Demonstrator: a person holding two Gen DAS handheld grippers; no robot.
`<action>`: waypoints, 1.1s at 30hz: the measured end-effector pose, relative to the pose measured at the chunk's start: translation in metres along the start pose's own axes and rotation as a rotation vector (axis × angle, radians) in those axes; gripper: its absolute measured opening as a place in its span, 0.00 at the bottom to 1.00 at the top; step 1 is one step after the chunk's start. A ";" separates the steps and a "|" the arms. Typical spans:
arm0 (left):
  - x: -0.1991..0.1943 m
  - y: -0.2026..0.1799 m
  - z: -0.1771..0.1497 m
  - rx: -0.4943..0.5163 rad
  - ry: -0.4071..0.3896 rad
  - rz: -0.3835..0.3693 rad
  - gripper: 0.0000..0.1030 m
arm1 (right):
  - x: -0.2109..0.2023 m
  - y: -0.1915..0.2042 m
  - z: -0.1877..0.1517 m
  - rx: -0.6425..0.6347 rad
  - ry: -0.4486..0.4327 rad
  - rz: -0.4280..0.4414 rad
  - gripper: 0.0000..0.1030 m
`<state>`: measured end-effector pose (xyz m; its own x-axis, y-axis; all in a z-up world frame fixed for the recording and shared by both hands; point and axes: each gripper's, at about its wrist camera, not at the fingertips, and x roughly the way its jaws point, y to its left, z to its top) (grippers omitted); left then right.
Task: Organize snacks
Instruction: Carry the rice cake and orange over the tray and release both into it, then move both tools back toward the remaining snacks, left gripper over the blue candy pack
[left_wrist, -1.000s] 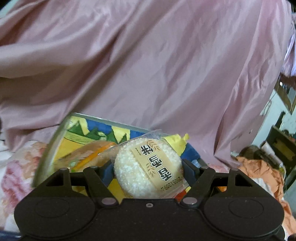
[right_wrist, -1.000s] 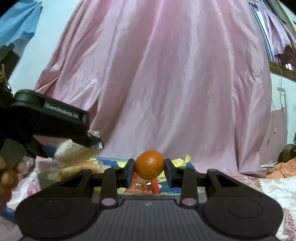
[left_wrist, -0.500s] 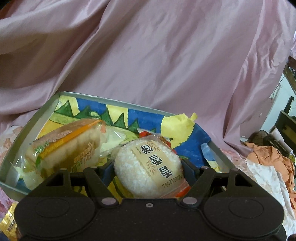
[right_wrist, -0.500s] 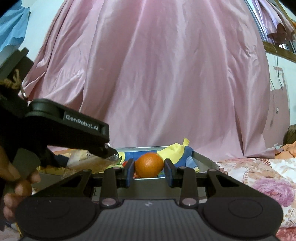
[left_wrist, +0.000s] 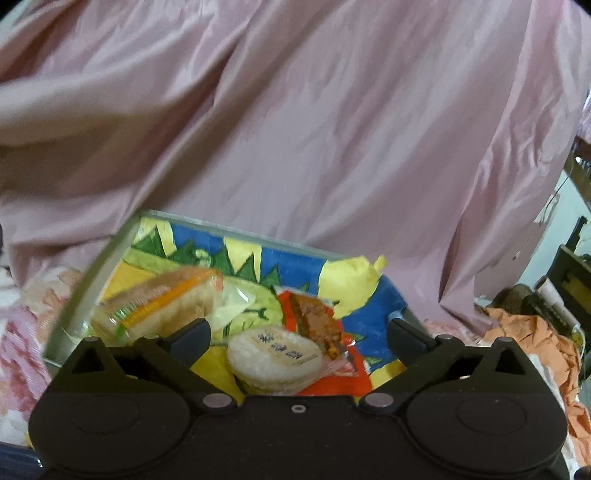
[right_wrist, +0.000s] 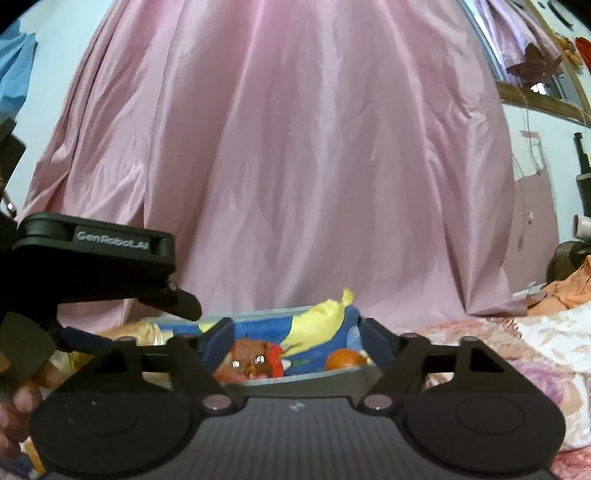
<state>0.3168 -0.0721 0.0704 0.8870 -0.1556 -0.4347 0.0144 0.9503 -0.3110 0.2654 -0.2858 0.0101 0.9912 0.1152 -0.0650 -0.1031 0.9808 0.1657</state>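
Observation:
A metal tray with a colourful cartoon lining holds the snacks. A round white rice cake in a clear wrapper lies flat on the lining, below and between the widening jaws of my left gripper, whose pads do not touch it. A wrapped sandwich cake lies at the tray's left. In the right wrist view the small orange rests in the tray, beyond my right gripper, whose jaws are opening with nothing pressed between them. My left gripper's body hangs at the left, held by a hand.
A pink satin curtain hangs right behind the tray. Floral bedding surrounds the tray. Crumpled orange cloth and dark objects lie at the far right.
My left gripper let go of the rice cake, which now lies in the tray. My right gripper released the orange, which dropped into the tray's right side. Both jaws spread wide.

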 end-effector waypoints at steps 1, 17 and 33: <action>-0.008 -0.001 0.002 0.003 -0.015 -0.004 0.99 | -0.004 0.001 0.005 -0.003 -0.011 -0.002 0.86; -0.141 0.012 0.009 0.007 -0.166 0.010 0.99 | -0.101 0.021 0.079 -0.018 -0.125 -0.019 1.00; -0.231 0.055 -0.051 0.057 -0.177 0.057 0.99 | -0.180 0.054 0.079 -0.120 -0.039 0.012 1.00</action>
<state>0.0897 0.0021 0.1108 0.9544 -0.0561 -0.2932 -0.0165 0.9708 -0.2394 0.0875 -0.2657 0.1088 0.9920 0.1234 -0.0254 -0.1221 0.9914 0.0468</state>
